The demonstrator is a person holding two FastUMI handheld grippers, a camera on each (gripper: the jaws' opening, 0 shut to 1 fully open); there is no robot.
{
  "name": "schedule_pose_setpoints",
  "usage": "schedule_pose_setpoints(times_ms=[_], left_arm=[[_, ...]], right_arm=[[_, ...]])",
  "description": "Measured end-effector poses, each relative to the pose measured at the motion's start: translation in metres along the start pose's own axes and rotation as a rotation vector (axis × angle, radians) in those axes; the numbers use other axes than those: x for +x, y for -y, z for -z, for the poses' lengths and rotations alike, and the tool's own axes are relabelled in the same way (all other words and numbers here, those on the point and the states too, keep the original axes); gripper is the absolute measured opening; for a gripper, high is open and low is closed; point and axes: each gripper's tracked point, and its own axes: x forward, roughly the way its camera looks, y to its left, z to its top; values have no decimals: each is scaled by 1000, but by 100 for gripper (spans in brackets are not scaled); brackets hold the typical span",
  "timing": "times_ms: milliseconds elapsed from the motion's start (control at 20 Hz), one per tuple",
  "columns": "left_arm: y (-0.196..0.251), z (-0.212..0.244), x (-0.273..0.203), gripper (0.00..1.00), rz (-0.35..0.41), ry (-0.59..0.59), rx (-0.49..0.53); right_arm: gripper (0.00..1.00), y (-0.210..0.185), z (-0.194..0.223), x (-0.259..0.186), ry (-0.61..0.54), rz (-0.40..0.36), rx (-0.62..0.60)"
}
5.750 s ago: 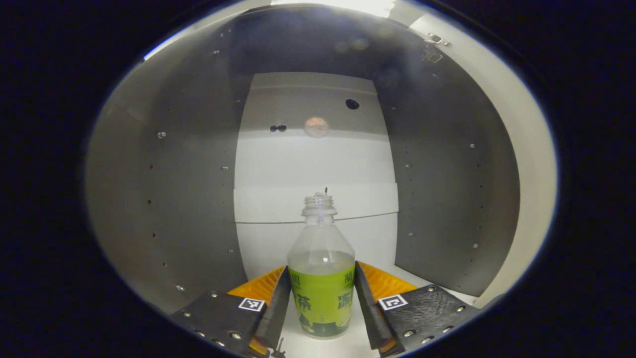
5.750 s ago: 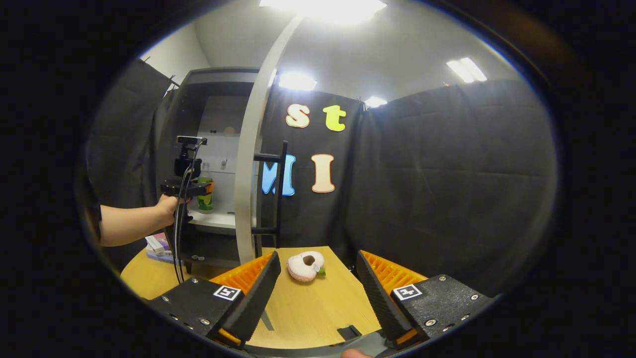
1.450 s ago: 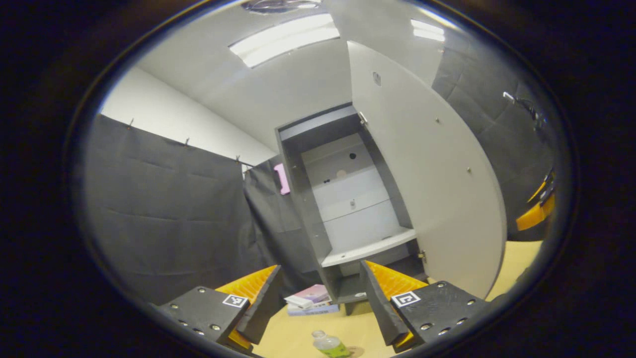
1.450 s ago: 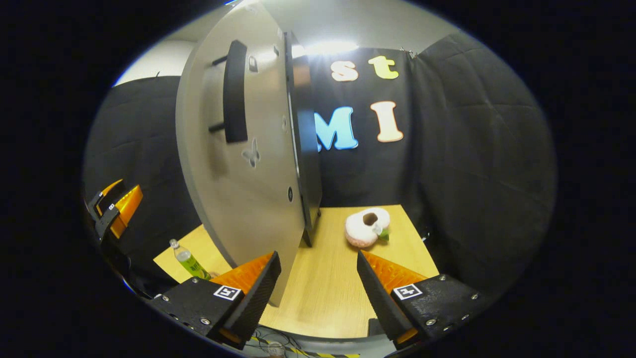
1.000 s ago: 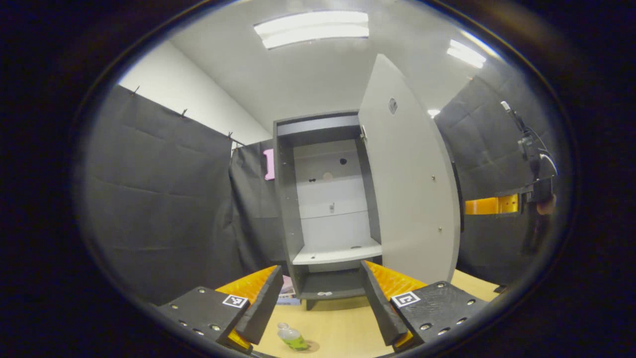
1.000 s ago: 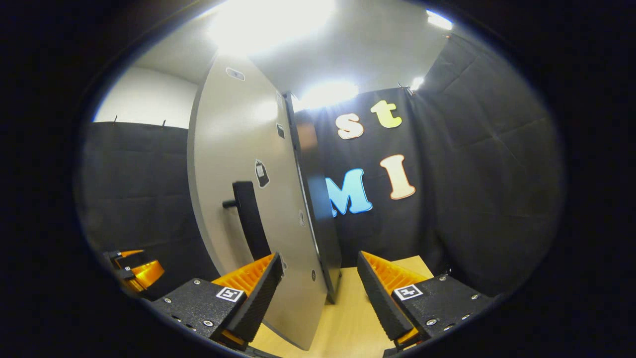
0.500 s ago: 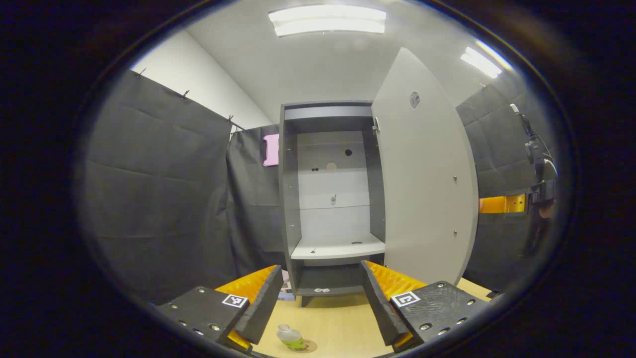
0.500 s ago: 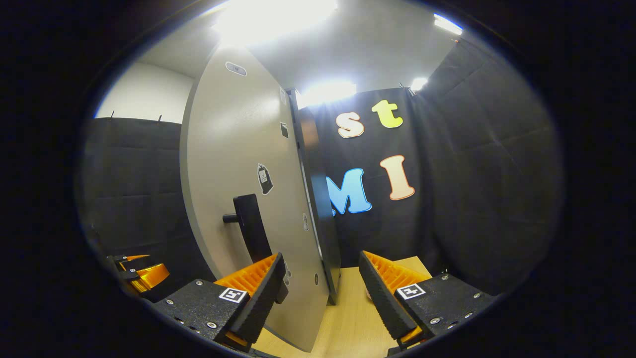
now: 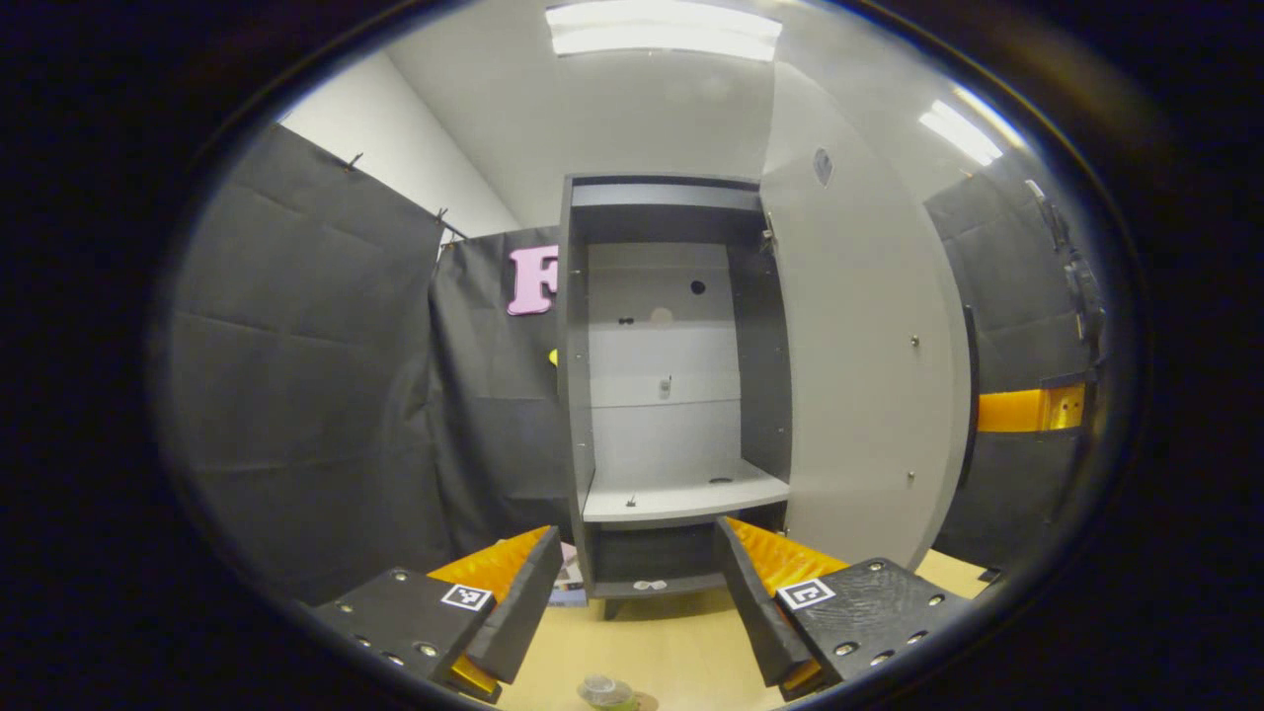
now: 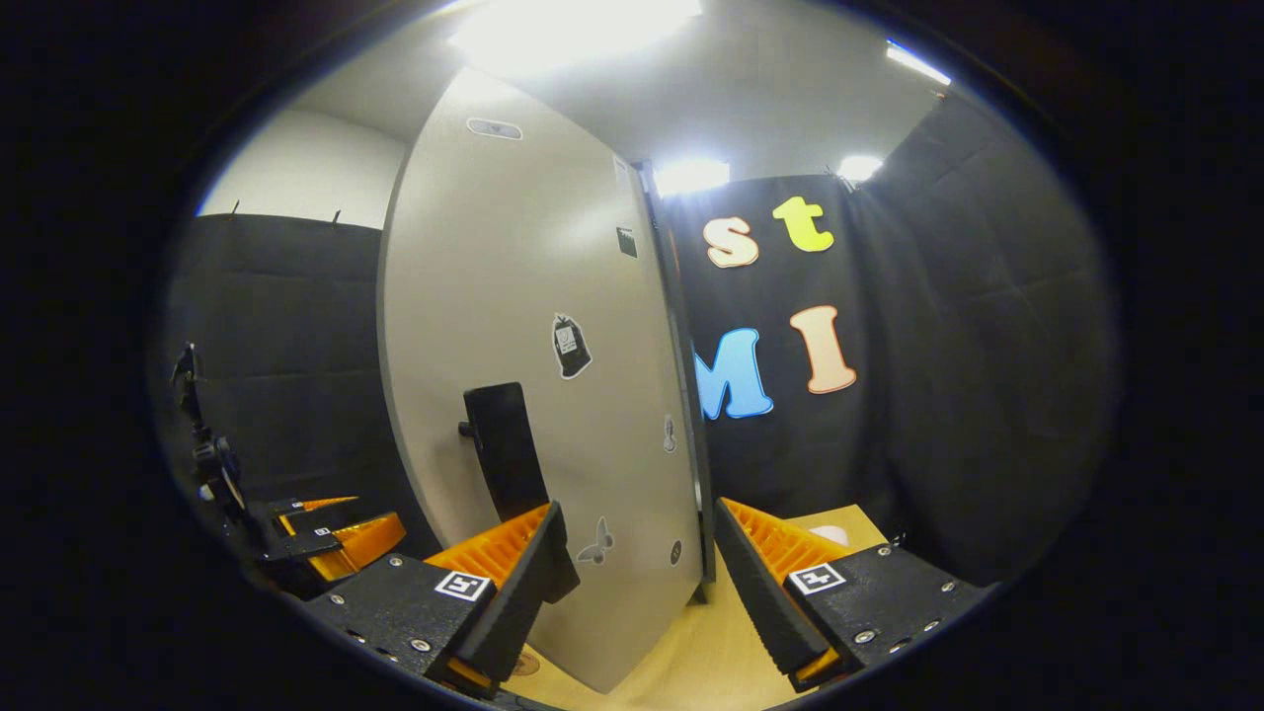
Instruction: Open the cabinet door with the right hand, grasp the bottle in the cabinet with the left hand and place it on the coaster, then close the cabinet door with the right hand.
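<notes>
You are in a small test booth, not a real home. Black cloth walls (image 9: 296, 385) hang all around you. A tall grey cabinet (image 9: 671, 197) with a pale open door (image 10: 513, 296) stands on a light wooden table (image 9: 671, 652), under long bright ceiling lights (image 9: 662, 28).
</notes>
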Motion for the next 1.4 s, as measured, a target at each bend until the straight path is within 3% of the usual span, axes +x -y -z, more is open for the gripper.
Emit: schedule_pose_setpoints(times_ms=[300,550,650,850,1050,1200,1400], left_arm=[[-47,20,34,87,35,-16,-8],[-75,28,56,91,60,-23,80],[-82,32,55,91,42,-52,110],[-90,43,50,91,3,-89,67],[-113,48,43,89,-87,-164,95],[-123,36,41,91,-119,-148,81],[-128,27,46,91,-154,-152,43]], right_arm=[[94,-39,3,18,28,35,-12],[94,-55,18,45,-1,31,-5],[94,-62,19,56,-28,4,-9],[94,-85,9,76,-25,-57,-47],[94,-103,10,91,-36,-138,-71],[94,-119,4,107,-37,-200,-58],[94,-114,1,111,-28,-187,-80]])
